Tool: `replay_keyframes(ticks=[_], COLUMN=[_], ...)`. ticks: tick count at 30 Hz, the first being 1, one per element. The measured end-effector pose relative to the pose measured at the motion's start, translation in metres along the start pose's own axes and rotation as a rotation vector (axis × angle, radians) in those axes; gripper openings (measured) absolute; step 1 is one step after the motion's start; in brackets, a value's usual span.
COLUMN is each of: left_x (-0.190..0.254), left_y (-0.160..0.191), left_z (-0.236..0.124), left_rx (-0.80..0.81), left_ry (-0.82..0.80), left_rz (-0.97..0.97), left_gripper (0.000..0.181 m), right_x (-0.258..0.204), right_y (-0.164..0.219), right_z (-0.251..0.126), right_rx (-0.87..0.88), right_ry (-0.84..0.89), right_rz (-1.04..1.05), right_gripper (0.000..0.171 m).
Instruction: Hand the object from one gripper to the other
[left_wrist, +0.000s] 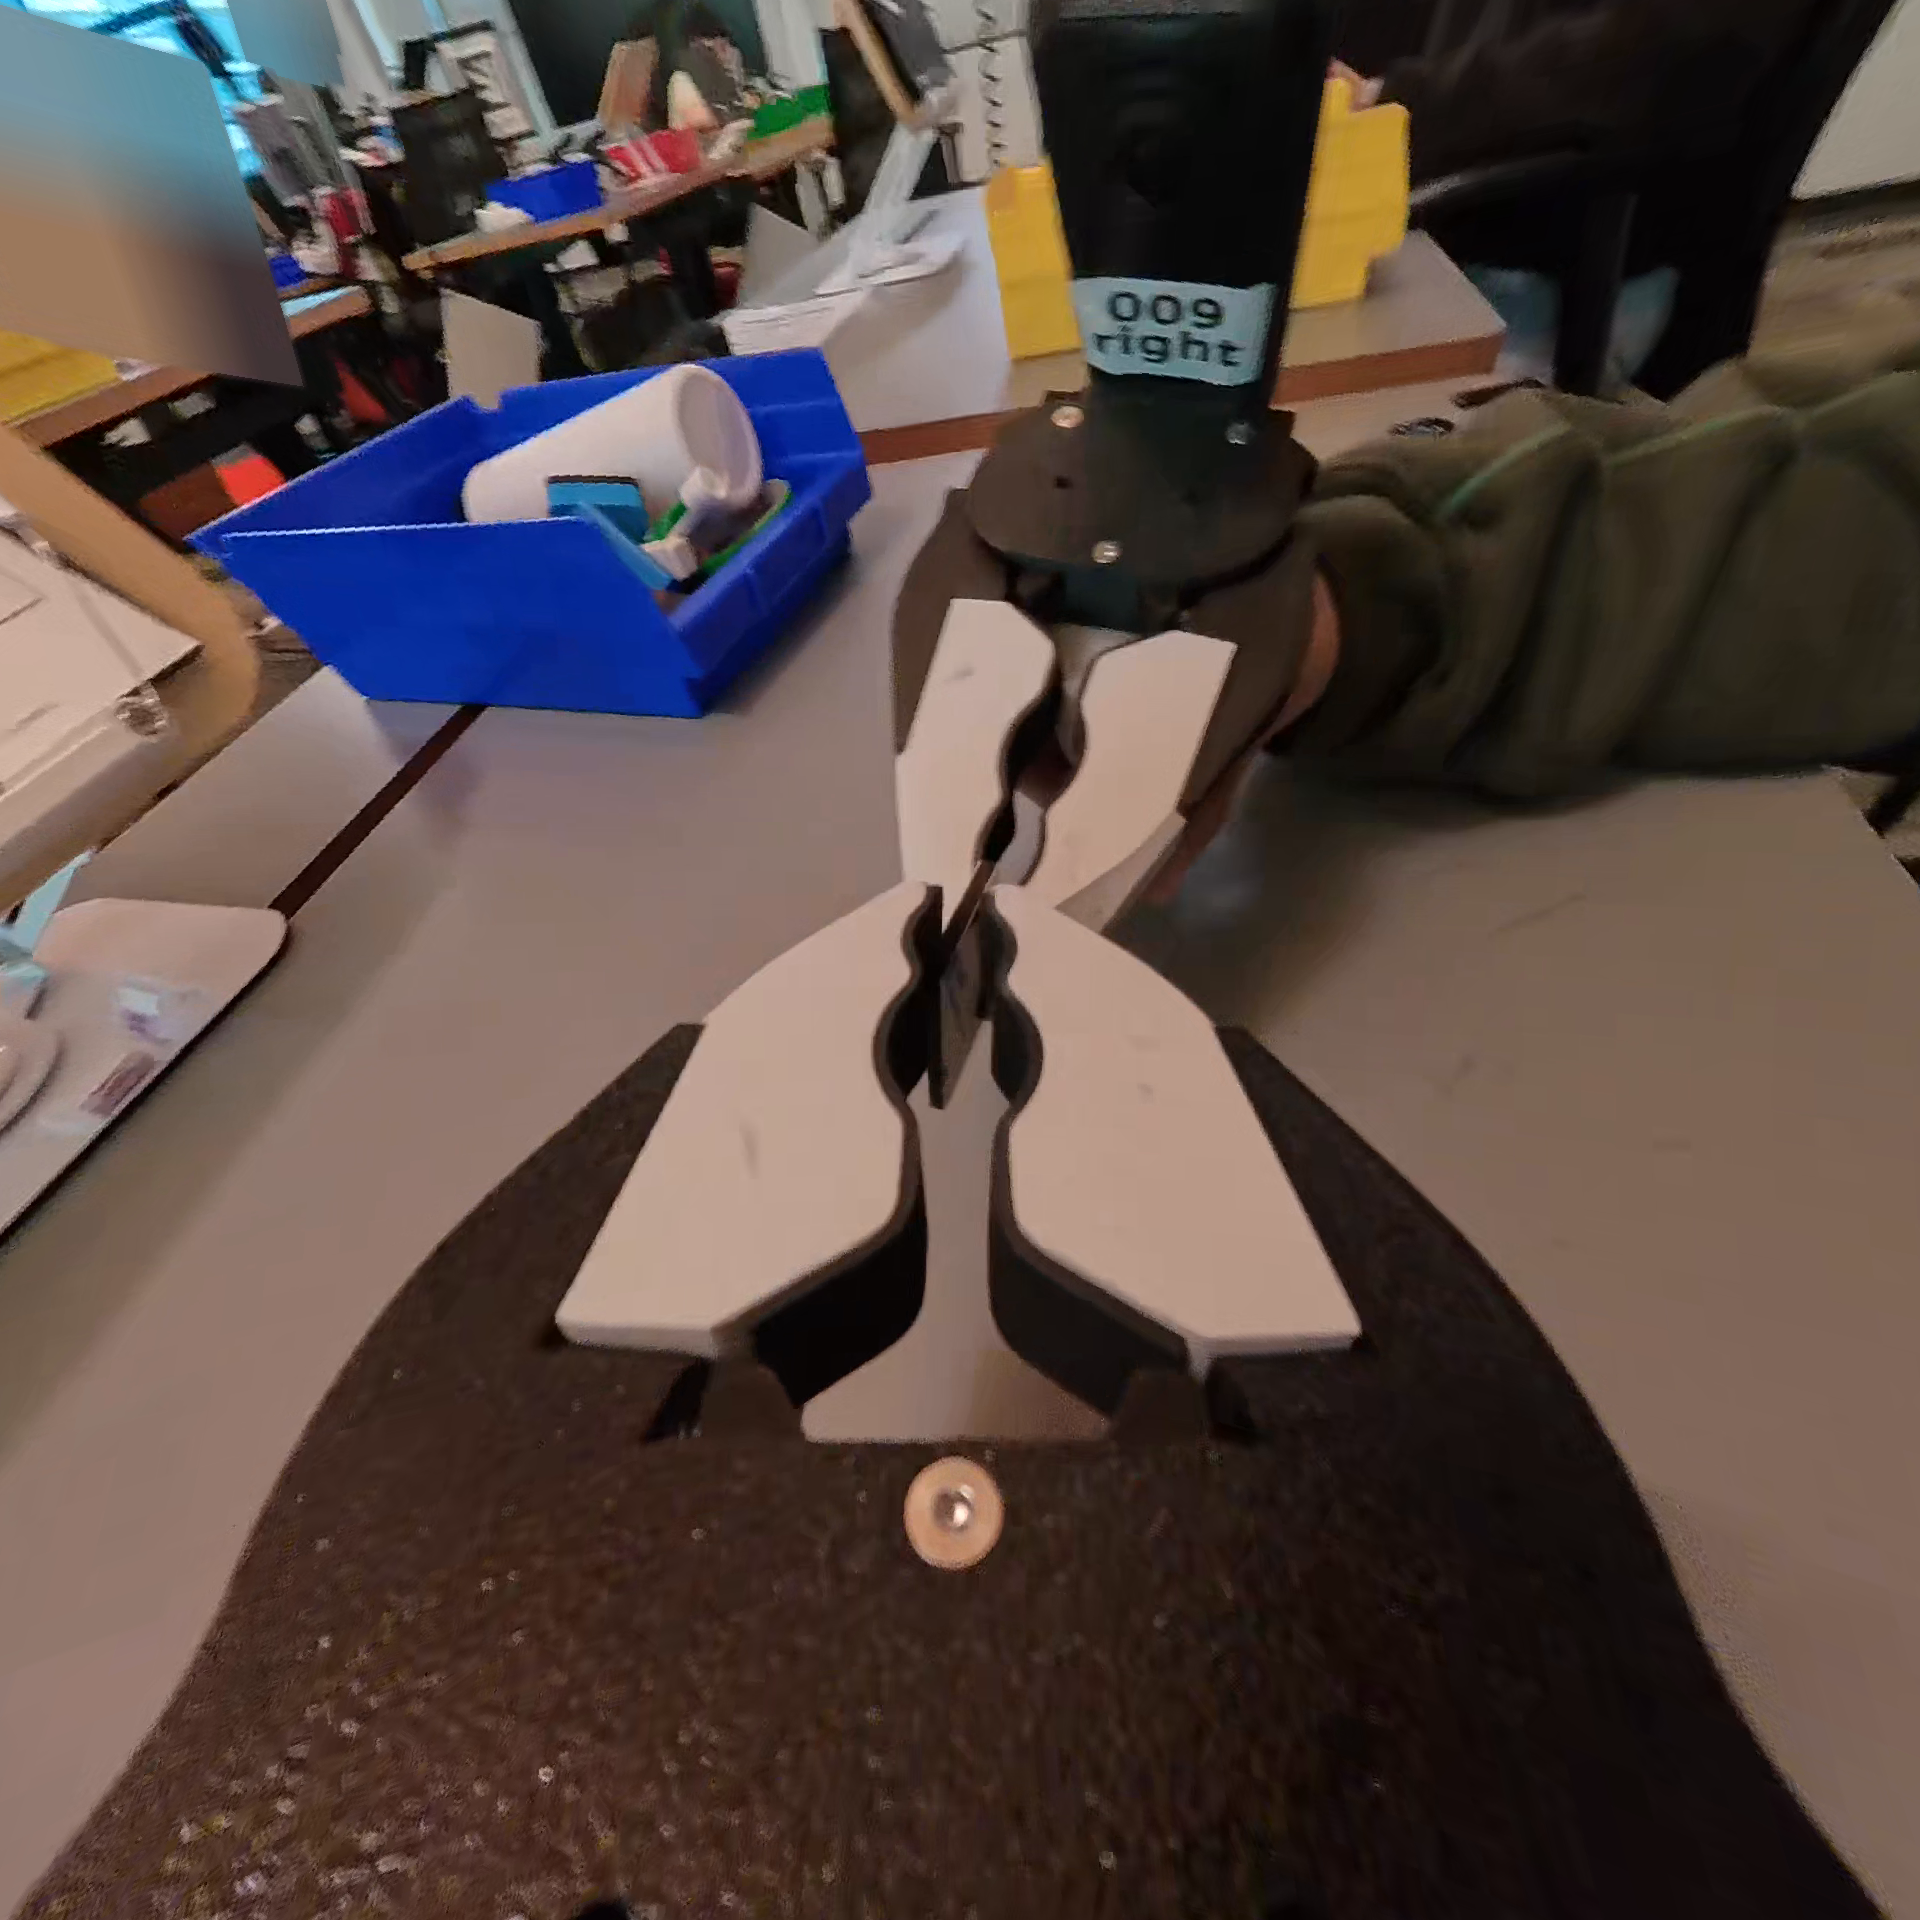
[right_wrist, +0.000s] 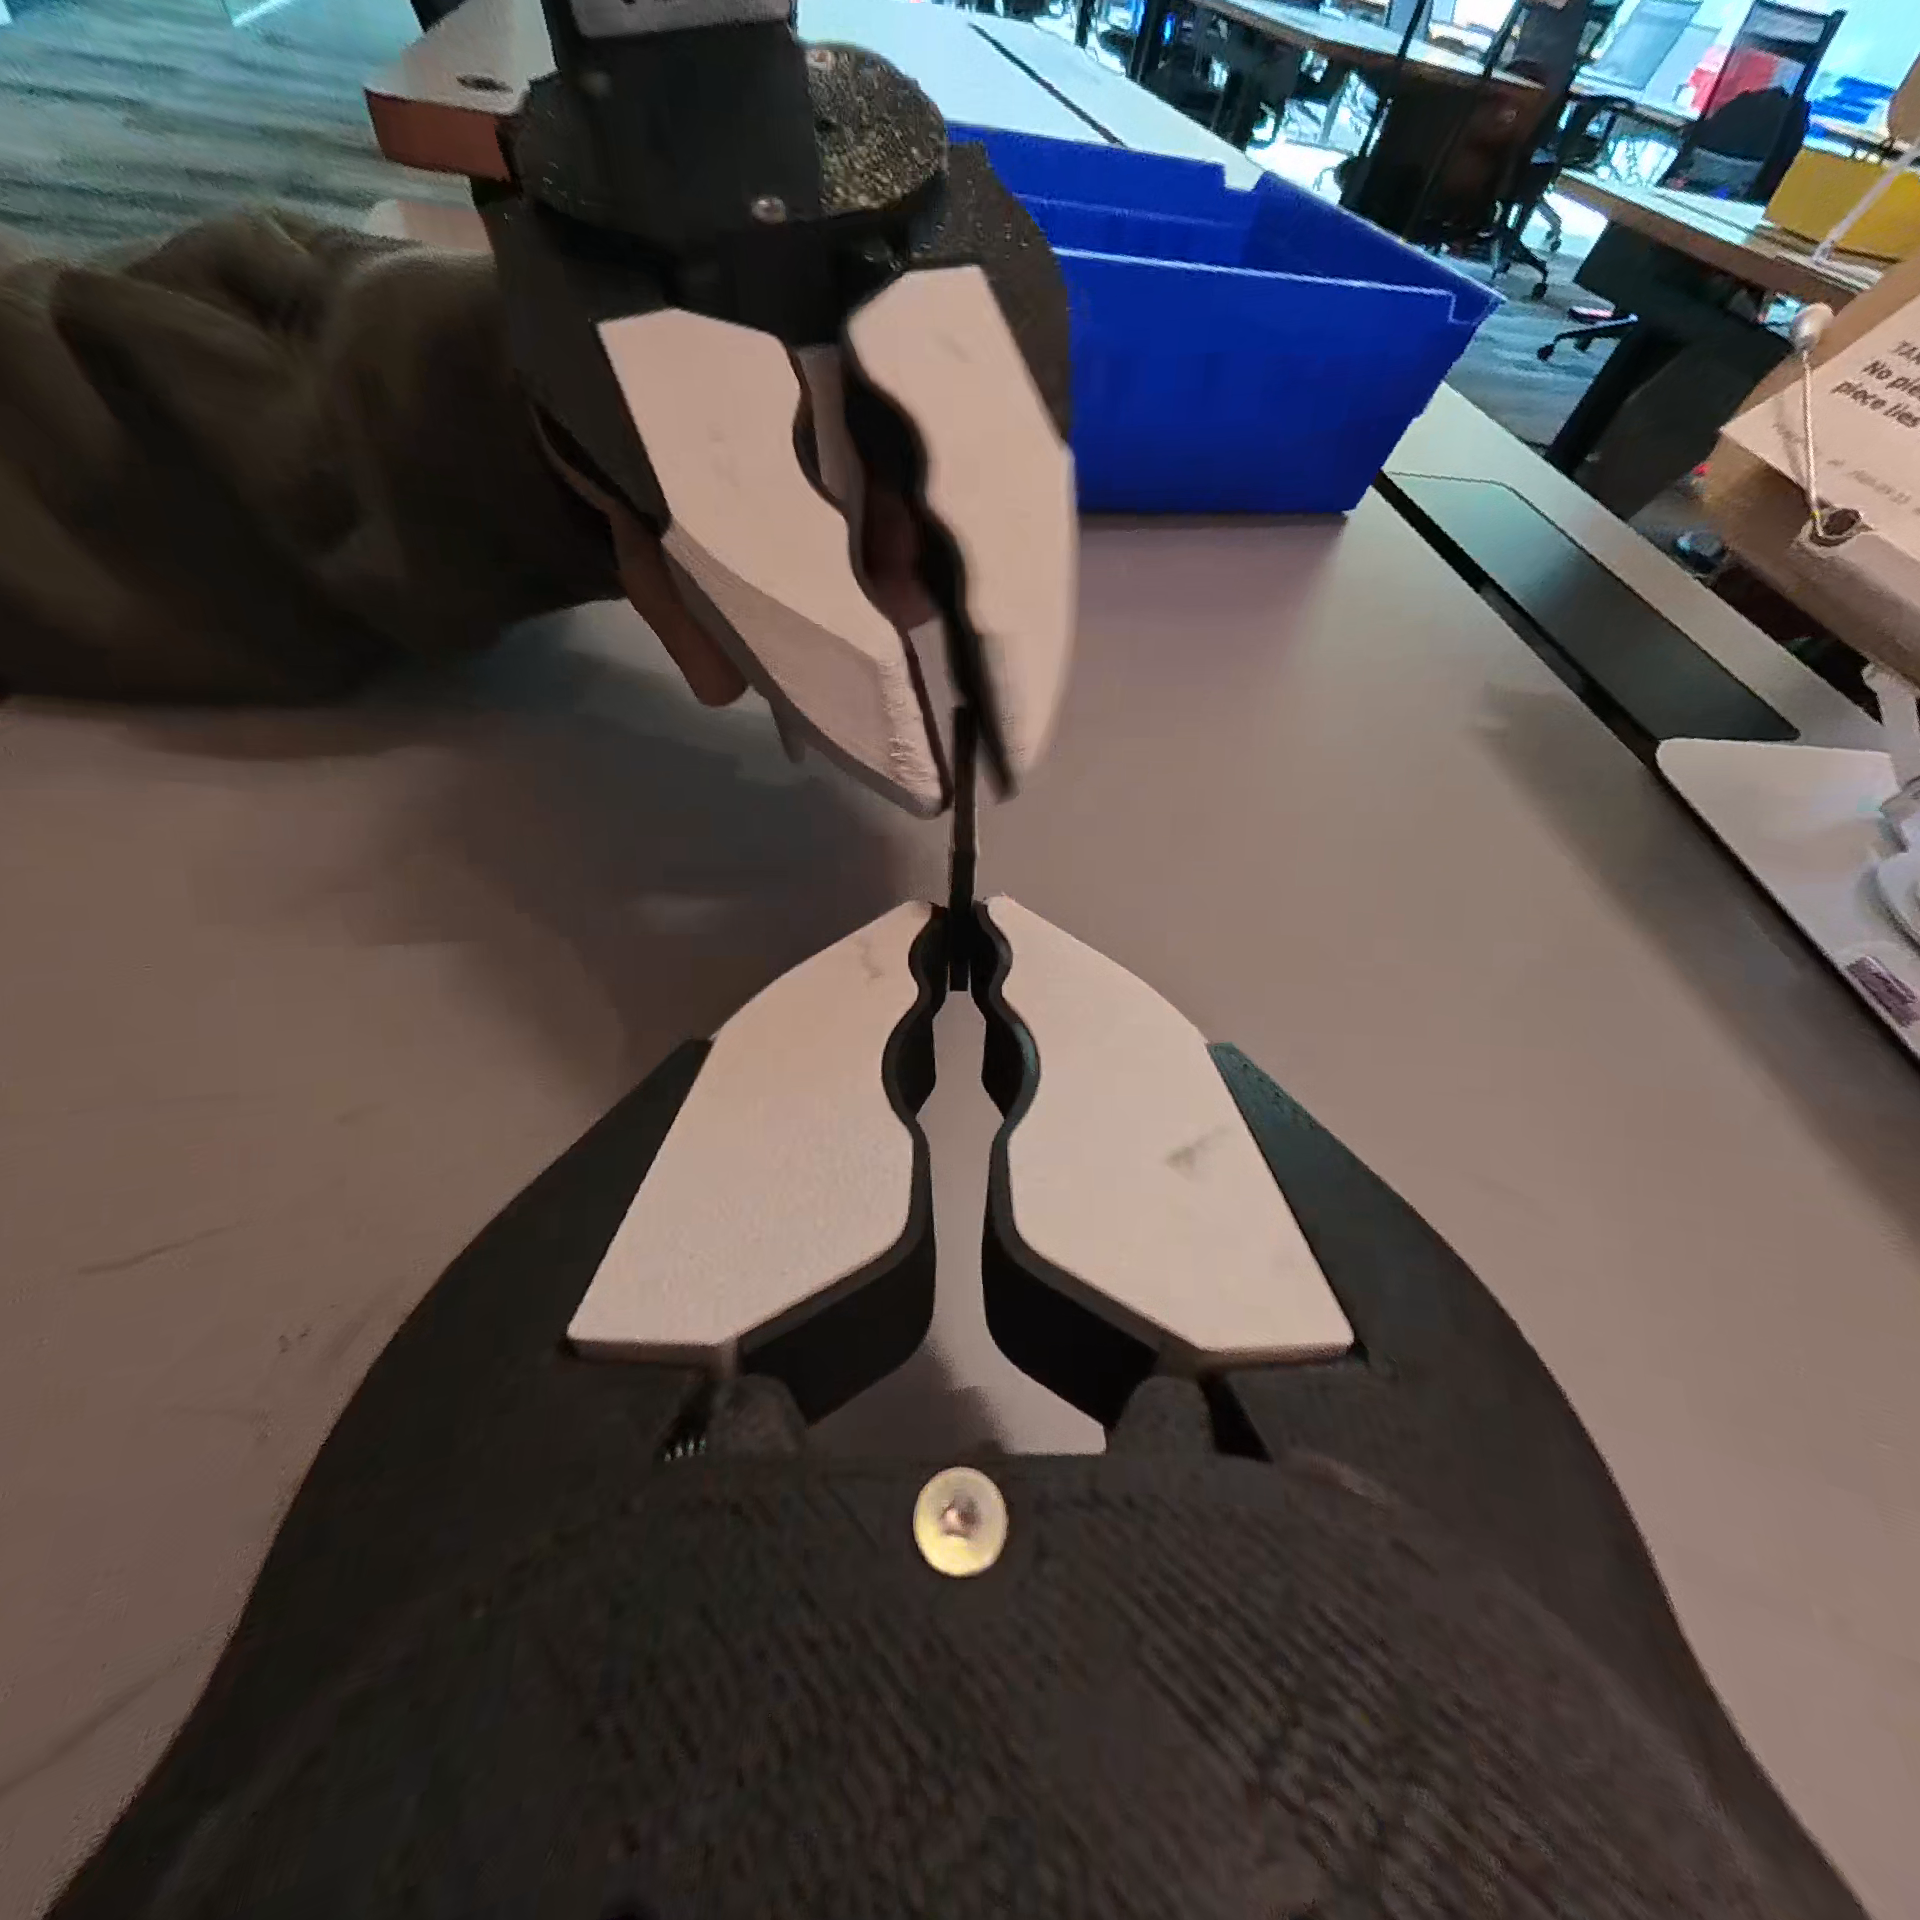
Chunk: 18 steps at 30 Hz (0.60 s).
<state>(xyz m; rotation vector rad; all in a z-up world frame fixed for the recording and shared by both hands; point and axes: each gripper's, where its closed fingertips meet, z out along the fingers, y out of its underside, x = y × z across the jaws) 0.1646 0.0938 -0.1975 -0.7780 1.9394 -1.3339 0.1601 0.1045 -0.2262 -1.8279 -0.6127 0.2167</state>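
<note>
A thin, flat black piece (left_wrist: 961, 1008) spans the gap between the two grippers above the grey table (left_wrist: 1538, 1091). My left gripper (left_wrist: 961, 904) has its white fingers closed on the near end of it. My right gripper (left_wrist: 997, 852) faces it from the far side, closed on the other end. In the right wrist view the piece (right_wrist: 963, 852) shows edge-on as a thin black strip. It runs from my right gripper (right_wrist: 958, 920) up to the left gripper (right_wrist: 966, 774). Both grippers hold it at once.
A blue bin (left_wrist: 468, 613) holding a white cylinder (left_wrist: 623, 436) and small parts stands at the far left; it also shows in the right wrist view (right_wrist: 1247, 416). Yellow bins (left_wrist: 1029, 270) stand behind. A cardboard box (right_wrist: 1829, 416) and a white board (right_wrist: 1787, 831) lie right. An olive sleeve (left_wrist: 1610, 582) holds the right gripper. Left and right tips are no more than a few centimetres apart.
</note>
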Motion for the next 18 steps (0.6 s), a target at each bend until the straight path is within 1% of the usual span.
replay_keyframes(ticks=[1, 3, 5, 6, 7, 9, 10, 11, 13, 14, 16, 18], left_x=[0.001, 0.001, -0.001, -0.001, 0.000, 0.008, 0.013, 0.016, 0.022, 0.025, 0.033, 0.041], left_y=[0.000, -0.002, -0.009, -0.013, -0.020, -0.040, -0.050, -0.058, -0.068, -0.070, -0.073, -0.075], left_z=[0.001, 0.000, -0.003, -0.006, -0.010, -0.024, -0.033, -0.041, -0.053, -0.055, -0.056, -0.054], left_rx=[-0.005, 0.006, 0.063, 0.107, 0.166, 0.335, 0.423, 0.496, 0.595, 0.621, 0.640, 0.658], left_ry=[0.000, 0.009, 0.018, 0.035, 0.059, 0.163, 0.232, 0.278, 0.329, 0.345, 0.365, 0.392], left_rz=[0.011, -0.003, -0.050, -0.076, -0.102, -0.153, -0.183, -0.205, -0.193, -0.172, -0.125, -0.094], left_gripper=[0.005, 0.003, 0.002, 0.002, 0.002, 0.002, 0.002, 0.002, 0.002, 0.002, 0.003, 0.002], right_x=[0.000, 0.001, 0.000, -0.003, -0.007, -0.016, -0.019, -0.021, -0.026, -0.030, -0.044, -0.060], right_y=[0.001, 0.000, -0.007, -0.013, -0.020, -0.036, -0.045, -0.054, -0.072, -0.076, -0.078, -0.079], right_z=[0.000, -0.002, -0.004, -0.006, -0.009, -0.017, -0.022, -0.028, -0.041, -0.043, -0.035, -0.026], right_rx=[-0.004, 0.018, 0.090, 0.140, 0.203, 0.329, 0.390, 0.458, 0.602, 0.633, 0.609, 0.573], right_ry=[-0.006, -0.011, -0.032, -0.066, -0.124, -0.288, -0.389, -0.497, -0.720, -0.799, -0.885, -0.941], right_rz=[-0.002, 0.015, 0.062, 0.103, 0.169, 0.386, 0.523, 0.657, 0.848, 0.909, 0.953, 0.950], right_gripper=[0.004, 0.004, 0.006, 0.010, 0.023, 0.051, 0.061, 0.065, 0.061, 0.057, 0.058, 0.062])
